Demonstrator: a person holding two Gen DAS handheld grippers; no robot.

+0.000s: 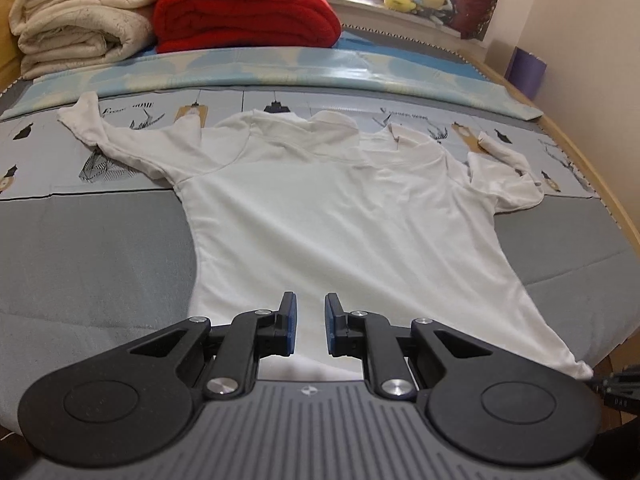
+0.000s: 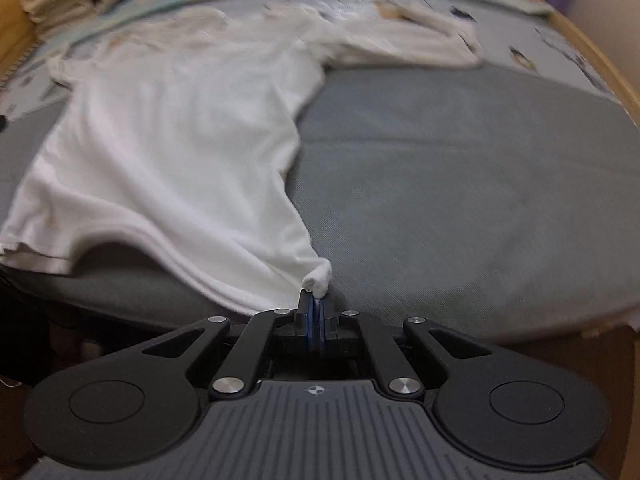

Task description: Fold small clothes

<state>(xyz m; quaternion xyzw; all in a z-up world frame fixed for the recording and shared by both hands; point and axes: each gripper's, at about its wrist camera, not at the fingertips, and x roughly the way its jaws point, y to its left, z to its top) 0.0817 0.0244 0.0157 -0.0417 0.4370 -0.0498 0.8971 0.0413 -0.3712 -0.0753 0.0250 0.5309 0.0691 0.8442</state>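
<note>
My right claw is pinched tight on the near right corner of the white shirt — a small roll of hem bulges just past my fingertips, and the cloth runs taut from there up and to the left. My left claw stands narrowly parted with nothing between its blue pads; it hovers above the shirt's near hem, toward the near edge of the bed. I cannot tell whether its tips touch the cloth.

The shirt lies flat with its collar pointing at the far end, the body spreading over the grey cover and both sleeves reaching out sideways onto the printed sheet. The hem's right corner is drawn out to a point at the near right edge, where the other claw shows at the frame's rim.

Beyond the collar lies a pale blue folded cover across the bed — and at the far left corner, a red blanket beside stacked cream blankets.
</note>
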